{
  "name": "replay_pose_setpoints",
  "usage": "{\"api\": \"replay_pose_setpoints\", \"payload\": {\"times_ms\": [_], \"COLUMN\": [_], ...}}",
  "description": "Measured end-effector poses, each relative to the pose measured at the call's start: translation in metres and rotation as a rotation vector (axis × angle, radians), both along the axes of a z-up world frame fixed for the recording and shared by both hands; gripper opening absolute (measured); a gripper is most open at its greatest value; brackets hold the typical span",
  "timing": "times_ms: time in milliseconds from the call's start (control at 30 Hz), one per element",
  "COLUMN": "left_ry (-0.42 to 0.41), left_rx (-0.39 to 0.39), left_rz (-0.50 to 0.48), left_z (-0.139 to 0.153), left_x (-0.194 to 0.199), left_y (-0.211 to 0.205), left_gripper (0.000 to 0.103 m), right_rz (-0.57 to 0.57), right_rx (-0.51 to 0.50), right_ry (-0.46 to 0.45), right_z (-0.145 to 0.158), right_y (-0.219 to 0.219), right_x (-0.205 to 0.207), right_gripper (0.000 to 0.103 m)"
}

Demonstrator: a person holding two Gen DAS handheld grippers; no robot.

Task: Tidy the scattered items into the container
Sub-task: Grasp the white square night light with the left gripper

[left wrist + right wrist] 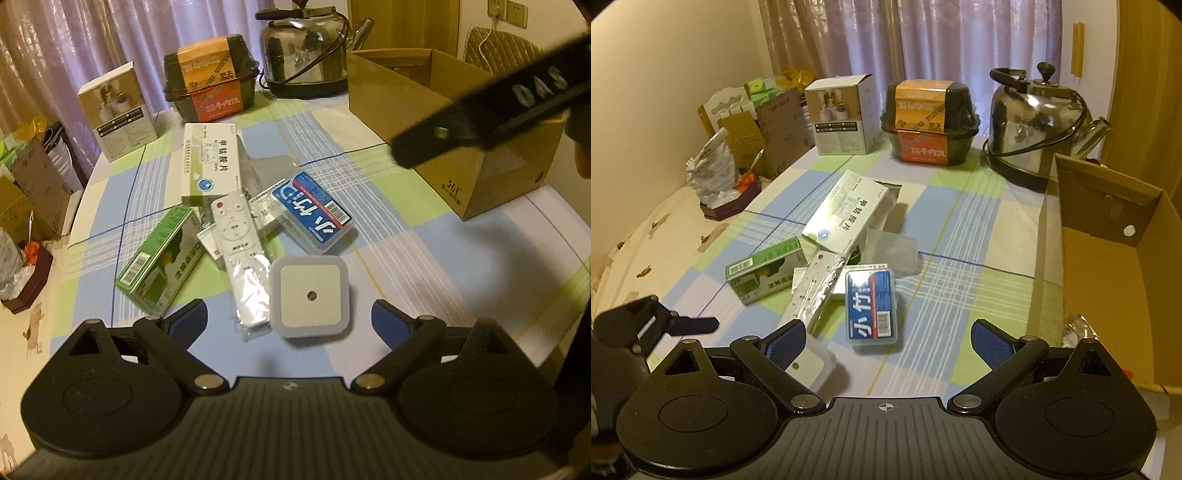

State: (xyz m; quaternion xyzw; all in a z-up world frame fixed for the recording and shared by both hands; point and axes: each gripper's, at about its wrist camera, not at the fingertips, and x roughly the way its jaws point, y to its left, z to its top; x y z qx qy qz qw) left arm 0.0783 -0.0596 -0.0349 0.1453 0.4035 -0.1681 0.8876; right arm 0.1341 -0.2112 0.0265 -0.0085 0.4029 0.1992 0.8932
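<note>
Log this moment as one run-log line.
left gripper: open, at square night light | right gripper: open, at blue-label case | cardboard box: open

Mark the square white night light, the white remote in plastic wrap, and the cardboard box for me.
Square white night light (309,296), left wrist view, centre face.
White remote in plastic wrap (236,236), left wrist view, button pad.
Cardboard box (1108,280), right wrist view, inner side wall.

I count one white remote (236,240), one square night light (309,295), one blue-labelled clear case (314,210), two medicine boxes, white (210,162) and green (159,258), one cardboard container (443,110), one kettle (306,48).
</note>
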Motion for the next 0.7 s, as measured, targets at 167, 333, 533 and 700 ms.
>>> {"api": "replay_pose_setpoints", "payload": {"times_ms": [167,333,533,700], "left_ry": [0.001,0.006,-0.022,-0.05], "left_rx": [0.027,0.062,0.103,0.139], "left_rz": [0.016,-0.001,-0.031,-0.081], "left_z": [-0.019,-0.038,-0.051,-0.055], "left_x": [0.01,0.015,0.019,0.021], "left_y": [-0.01,-0.018,-0.025,-0.033], "left_gripper": [0.084,0.08,0.077,0.067], "right_rz": [-0.005,0.016,0.057,0.104], "right_rx": [-0.003,-0.019,-0.042,-0.059], "right_ry": [0.019,0.035,0.06,0.09], "right_z": [-0.014,-0.027,-0.043,-0.058], "right_y": [0.003,0.007,0.015,0.024], "right_x": [0.023,0.042,0.058,0.067], "right_gripper": [0.101,0.101,0.101,0.101]}}
